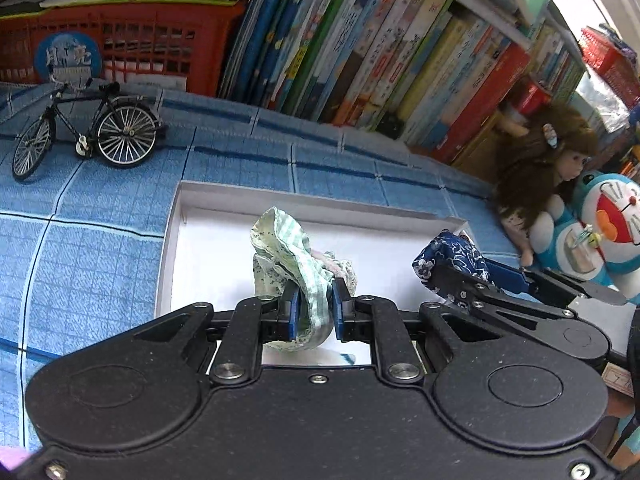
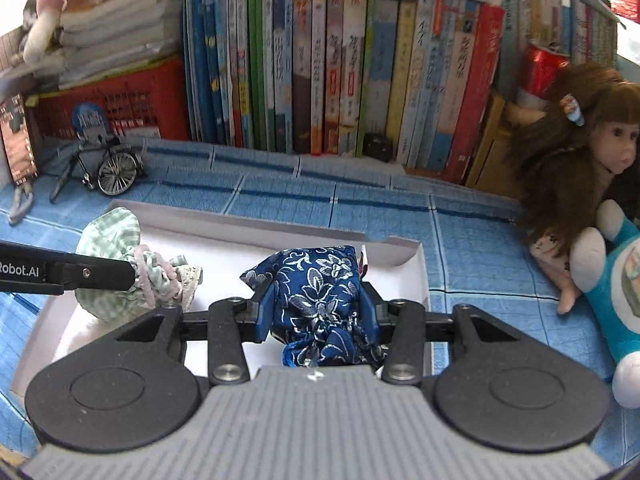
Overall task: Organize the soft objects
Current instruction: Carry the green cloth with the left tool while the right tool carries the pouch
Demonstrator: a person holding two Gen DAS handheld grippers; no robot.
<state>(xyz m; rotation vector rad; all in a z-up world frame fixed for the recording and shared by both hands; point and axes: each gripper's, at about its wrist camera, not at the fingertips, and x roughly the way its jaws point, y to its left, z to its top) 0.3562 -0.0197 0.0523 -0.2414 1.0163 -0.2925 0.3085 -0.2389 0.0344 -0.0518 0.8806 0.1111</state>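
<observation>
Left gripper (image 1: 314, 312) clenches the green pouch (image 1: 280, 256), right gripper (image 2: 316, 312) grasps the blue pouch (image 2: 320, 292) over the white box (image 2: 396, 256); release crooked and they'd probably snag its rim.

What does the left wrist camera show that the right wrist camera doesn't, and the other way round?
Only the left wrist view shows the left gripper head-on, its pads shut on the green checked pouch.

Only the right wrist view shows the right gripper head-on, shut on the blue floral pouch, and a pink plush toy on the stacked papers.

Both show both pouches, the white box, the toy bicycle, the books and the doll.
</observation>
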